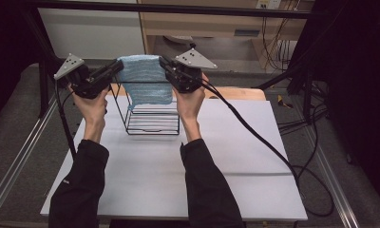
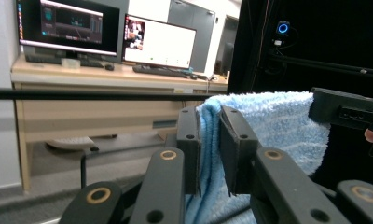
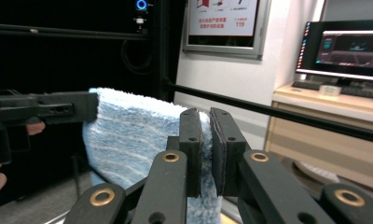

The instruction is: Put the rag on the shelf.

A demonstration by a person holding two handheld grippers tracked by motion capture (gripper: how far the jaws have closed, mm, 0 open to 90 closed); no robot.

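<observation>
A white-covered table [image 1: 145, 175] stands in a dim workroom, with a wooden desk and lit monitors [image 2: 68, 25] behind it and black frame rails around it.

The left gripper [image 1: 118, 66] is raised above the far part of the table, its jaws pinching the upper left corner of a light blue towel [image 1: 144, 78]. In the left gripper view the towel's folded edge sits squeezed between the two black pads [image 2: 189, 149], and the rest hangs down and away to the right. The right gripper [image 1: 163, 63] is held level with it and pinches the opposite top corner; in the right gripper view the cloth [image 3: 128, 135] is clamped tight between its jaws and stretches off to the left, where the other gripper's tip meets the far corner.

Between the two grippers the towel is spread flat and hangs like a curtain. Its lower edge reaches down to a black wire rack [image 1: 152, 118] that stands on the table directly below, between the person's two hands. Black-sleeved forearms come up from the near edge, and a cable [image 1: 254, 133] trails from the right gripper across the table to the right.
</observation>
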